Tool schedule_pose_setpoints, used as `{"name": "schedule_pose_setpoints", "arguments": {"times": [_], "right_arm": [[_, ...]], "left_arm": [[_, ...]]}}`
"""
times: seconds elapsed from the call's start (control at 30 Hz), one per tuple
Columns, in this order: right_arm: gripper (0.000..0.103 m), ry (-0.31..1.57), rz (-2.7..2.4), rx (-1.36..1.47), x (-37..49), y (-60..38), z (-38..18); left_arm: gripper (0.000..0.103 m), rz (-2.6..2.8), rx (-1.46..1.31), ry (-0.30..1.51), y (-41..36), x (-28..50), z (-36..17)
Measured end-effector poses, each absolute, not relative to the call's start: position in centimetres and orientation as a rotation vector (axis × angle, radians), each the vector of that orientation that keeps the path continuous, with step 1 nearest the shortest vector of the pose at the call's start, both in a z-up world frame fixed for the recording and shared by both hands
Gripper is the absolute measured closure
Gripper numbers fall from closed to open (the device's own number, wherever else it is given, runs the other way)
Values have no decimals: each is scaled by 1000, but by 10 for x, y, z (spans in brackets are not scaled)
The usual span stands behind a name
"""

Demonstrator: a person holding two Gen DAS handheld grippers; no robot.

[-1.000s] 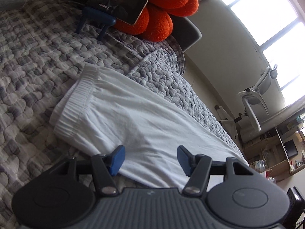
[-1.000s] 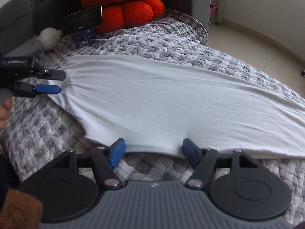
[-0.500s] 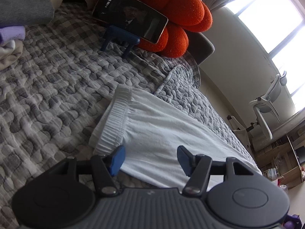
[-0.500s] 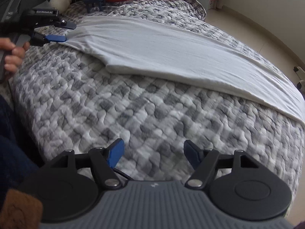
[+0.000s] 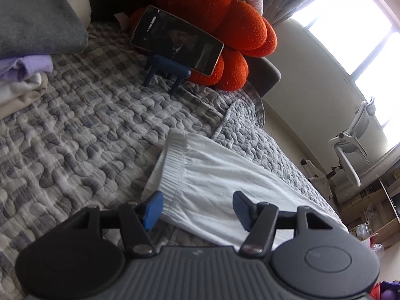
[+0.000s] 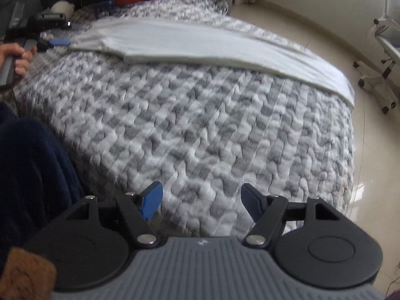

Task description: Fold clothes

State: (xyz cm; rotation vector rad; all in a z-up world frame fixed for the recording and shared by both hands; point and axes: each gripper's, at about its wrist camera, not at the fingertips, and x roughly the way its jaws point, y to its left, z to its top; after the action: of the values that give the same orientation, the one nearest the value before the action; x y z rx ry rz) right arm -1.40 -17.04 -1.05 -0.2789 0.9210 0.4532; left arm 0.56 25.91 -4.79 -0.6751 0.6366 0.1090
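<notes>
The right gripper has pulled back off the white garment to the near quilt, fingers wide, empty. The left gripper hovers, fingers wide, over its ribbed waistband. Only its view shows the phone propped against knobbly orange cushions.

Bare quilt lies open near the edge; phone stand and folded pile crowd the back.

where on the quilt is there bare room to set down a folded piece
The grey checked quilt lies bare between the long white garment and the near bed edge. Crowded: the corner with the stacked folded clothes and the phone on its blue stand.
</notes>
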Motion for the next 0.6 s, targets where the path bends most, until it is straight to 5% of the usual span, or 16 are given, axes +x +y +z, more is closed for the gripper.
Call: {"name": "schedule_pose_setpoints", "arguments": {"times": [0.1, 0.17, 0.23, 0.33, 0.6], "right_arm": [[32, 755, 435, -164, 6, -160, -4], [44, 647, 425, -85, 23, -151, 0], [72, 574, 445, -79, 41, -131, 3], [88, 511, 502, -44, 74, -103, 2], [88, 568, 624, -58, 142, -35, -27]], "left_arm": [[40, 95, -637, 608, 249, 14, -41], [40, 84, -588, 590, 238, 21, -37], [40, 73, -539, 577, 226, 27, -32], [42, 58, -489, 600, 210, 38, -33], [42, 84, -376, 667, 192, 58, -42]]}}
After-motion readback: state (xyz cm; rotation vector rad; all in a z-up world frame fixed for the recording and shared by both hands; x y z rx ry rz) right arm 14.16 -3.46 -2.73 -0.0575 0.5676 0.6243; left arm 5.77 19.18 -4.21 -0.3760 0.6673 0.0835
